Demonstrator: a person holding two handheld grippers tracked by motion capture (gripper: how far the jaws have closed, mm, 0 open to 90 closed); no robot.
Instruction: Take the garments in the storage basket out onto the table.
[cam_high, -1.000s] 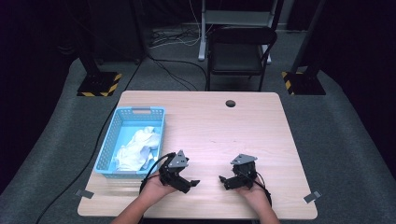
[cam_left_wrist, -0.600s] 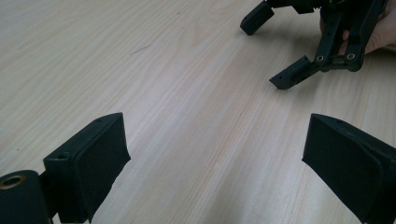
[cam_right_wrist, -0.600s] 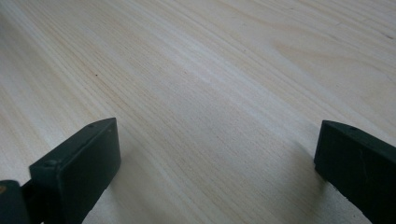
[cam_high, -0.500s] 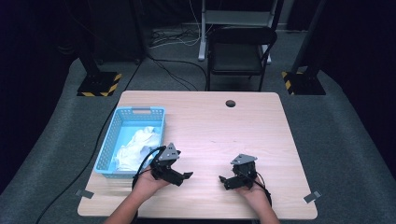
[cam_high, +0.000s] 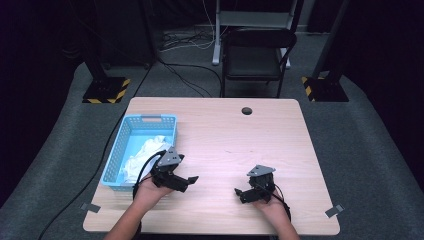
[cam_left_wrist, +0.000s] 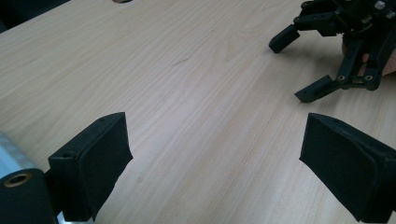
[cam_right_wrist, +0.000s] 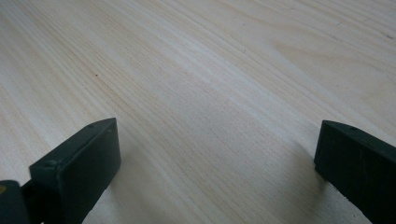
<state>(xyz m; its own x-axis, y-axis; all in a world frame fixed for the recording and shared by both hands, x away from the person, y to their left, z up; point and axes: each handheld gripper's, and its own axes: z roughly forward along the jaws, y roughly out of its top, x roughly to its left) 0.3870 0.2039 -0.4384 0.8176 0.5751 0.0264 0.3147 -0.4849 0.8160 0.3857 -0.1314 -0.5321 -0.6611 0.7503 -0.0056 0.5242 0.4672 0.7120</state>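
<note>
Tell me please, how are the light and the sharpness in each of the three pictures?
High view: the table is evenly lit, the surroundings dark, the image a little soft. Left gripper view: bright wood, its near jaws slightly blurred, the right gripper sharper. Right gripper view: soft shadows beside the jaws, the far wood grain hazy.

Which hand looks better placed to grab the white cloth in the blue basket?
Probably the left gripper: it sits right beside the basket holding the cloth, jaws open. The right gripper is farther away.
</note>
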